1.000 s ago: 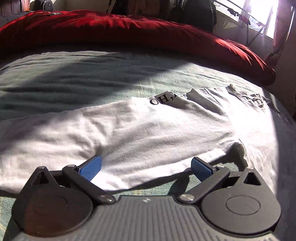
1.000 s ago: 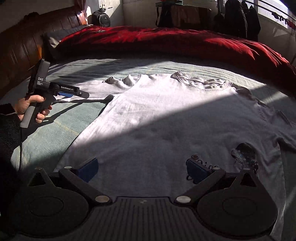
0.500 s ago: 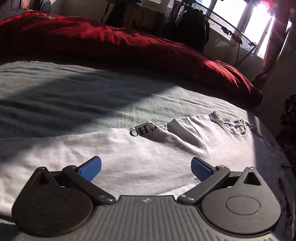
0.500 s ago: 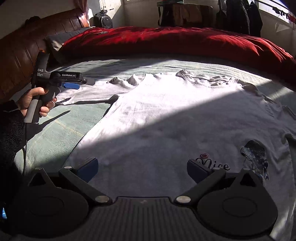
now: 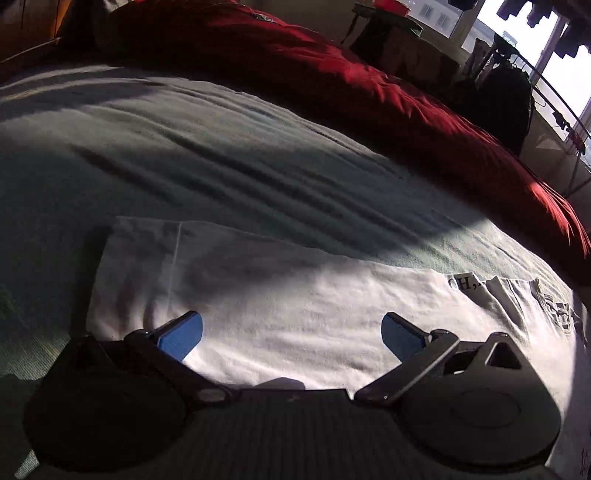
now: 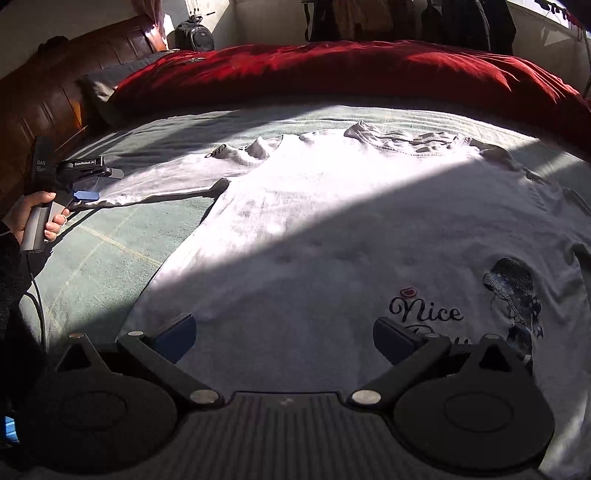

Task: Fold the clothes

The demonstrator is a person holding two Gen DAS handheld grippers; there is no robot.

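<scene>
Two claws are seen, both with jaws spread wide and gripping nothing. The right claw is held at the bottom of its frame over one white T-shirt spread flat on the bed. The left claw, hovering over the sleeve, is shown with its hand only in the right view, at centre left. Along the top, one red duvet is seen, with hanging clothes beyond.

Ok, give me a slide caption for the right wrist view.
Open right gripper hovers over a white T-shirt spread on the bed; left gripper at its sleeve.
</scene>
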